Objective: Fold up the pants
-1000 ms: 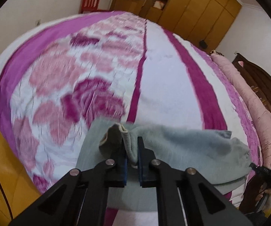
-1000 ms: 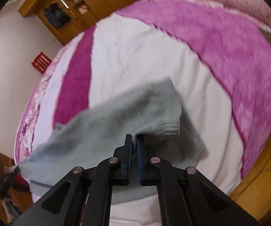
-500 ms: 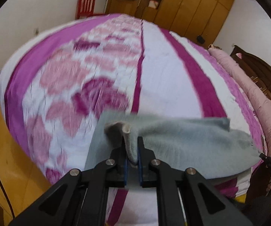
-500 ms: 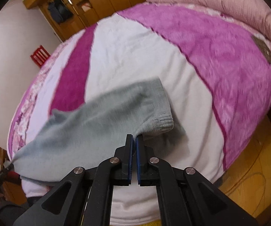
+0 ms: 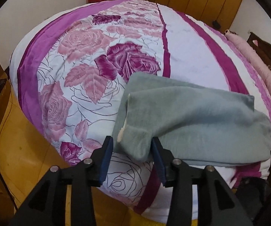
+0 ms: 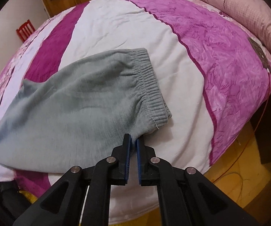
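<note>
Only the right claw (image 6: 131, 141) pinches the pants (image 6: 75, 109); left claw (image 5: 132, 146) gapes wide.

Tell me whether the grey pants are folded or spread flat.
Folded. The grey pants lie doubled on the bed, two layers showing at the stacked ribbed waistband and the leg ends in the left wrist view.

Left gripper (image 5: 132, 147) jaws spread wide, a fold of grey fleece pants (image 5: 191, 120) lying loose between them, floral bedspread (image 5: 90, 66) beyond the tips
</note>
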`<action>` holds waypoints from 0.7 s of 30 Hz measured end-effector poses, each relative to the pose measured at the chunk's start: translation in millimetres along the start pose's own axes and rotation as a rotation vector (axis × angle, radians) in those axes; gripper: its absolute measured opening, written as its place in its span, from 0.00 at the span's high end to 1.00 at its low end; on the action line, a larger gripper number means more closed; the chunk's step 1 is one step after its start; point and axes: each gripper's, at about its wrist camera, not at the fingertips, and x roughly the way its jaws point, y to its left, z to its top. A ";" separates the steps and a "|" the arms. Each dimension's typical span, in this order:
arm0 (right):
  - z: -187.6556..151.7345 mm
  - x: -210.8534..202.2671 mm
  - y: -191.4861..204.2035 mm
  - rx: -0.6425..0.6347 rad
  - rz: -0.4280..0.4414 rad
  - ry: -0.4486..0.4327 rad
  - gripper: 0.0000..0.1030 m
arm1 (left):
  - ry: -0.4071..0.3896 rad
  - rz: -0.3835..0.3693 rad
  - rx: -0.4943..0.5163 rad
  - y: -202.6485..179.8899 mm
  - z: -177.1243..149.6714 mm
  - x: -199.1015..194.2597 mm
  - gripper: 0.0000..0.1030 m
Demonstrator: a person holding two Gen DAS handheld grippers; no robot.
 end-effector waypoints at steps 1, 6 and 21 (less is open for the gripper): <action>1.3 -4.1 -0.4 0.002 0.001 -0.002 0.92 | -0.006 -0.004 -0.005 1.6 2.0 -4.5 0.57; 10.2 -31.1 0.0 0.002 -0.004 -0.054 0.87 | -0.069 0.018 -0.022 12.4 19.0 -28.4 0.57; 8.6 1.9 51.2 -0.029 0.091 0.010 0.66 | 0.007 -0.090 -0.016 -11.4 64.6 38.5 0.57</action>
